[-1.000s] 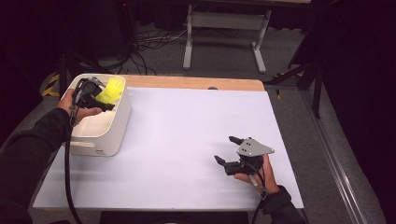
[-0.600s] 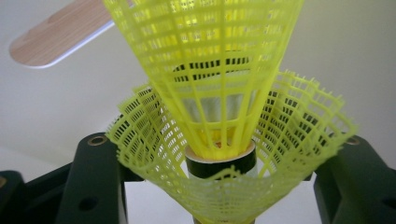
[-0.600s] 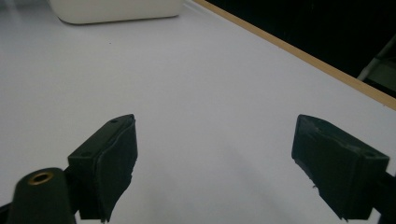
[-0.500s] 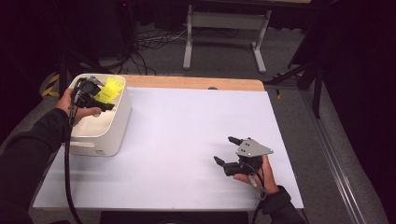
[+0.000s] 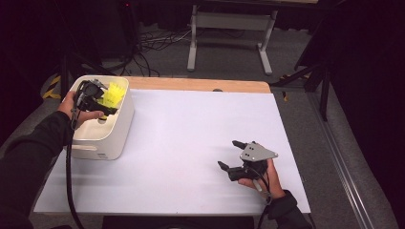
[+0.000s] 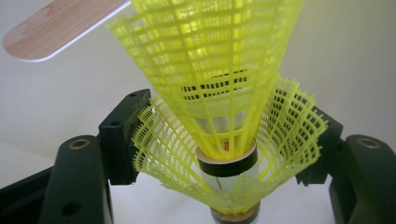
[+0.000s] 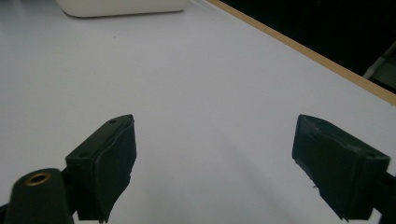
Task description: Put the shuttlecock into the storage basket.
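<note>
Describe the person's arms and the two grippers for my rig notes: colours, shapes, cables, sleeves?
Both arms wear black long sleeves. The left gripper is black, with a black cable trailing from it. The right gripper is black too, topped by a grey three-cornered plate. Its jaws end in blocky black pads.

Yellow shuttlecocks (image 6: 219,116) nested, in white bin (image 5: 122,126)

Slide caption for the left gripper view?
Two nested yellow plastic mesh shuttlecocks sit between the left gripper's opening jaws.
</note>
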Available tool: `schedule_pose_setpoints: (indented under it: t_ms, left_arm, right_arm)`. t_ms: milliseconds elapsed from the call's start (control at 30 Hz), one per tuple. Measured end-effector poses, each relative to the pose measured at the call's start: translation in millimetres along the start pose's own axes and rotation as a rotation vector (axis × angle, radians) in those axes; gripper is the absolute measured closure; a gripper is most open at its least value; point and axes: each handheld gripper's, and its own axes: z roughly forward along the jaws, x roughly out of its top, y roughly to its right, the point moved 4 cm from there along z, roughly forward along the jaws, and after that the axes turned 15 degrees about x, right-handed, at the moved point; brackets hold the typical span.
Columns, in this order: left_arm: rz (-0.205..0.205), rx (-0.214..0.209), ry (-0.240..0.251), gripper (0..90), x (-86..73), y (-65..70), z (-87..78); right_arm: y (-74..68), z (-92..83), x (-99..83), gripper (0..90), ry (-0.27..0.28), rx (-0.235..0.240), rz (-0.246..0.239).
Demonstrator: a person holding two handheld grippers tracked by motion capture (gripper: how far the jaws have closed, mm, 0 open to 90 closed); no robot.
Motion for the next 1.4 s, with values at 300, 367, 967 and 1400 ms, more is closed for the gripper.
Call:
schedule_pose_setpoints:
  t_ms: [300, 367, 967, 1400]
  left_arm:
    - [-0.007, -0.008, 0.036, 29.7, 1.5, 0.4, -4.0]
    - [-0.006, -0.012, 0.053, 29.1, 2.2, 0.8, -6.3]
    - [-0.035, 0.028, 0.209, 23.2, 1.8, -4.5, -34.9]
    - [-0.034, 0.085, 0.321, 20.1, 1.0, -2.2, -56.0]
  right_arm:
    - [-1.3, 1.2, 0.0, 14.3, -0.01, 0.003, -0.006]
    - [-1.4, 1.2, 0.3, 14.3, -0.011, 0.0, -0.009]
    - [-2.6, -1.5, 1.5, 14.4, -0.005, -0.012, -0.014]
    - [-4.1, -1.4, 1.2, 14.3, -0.018, -0.024, -0.027]
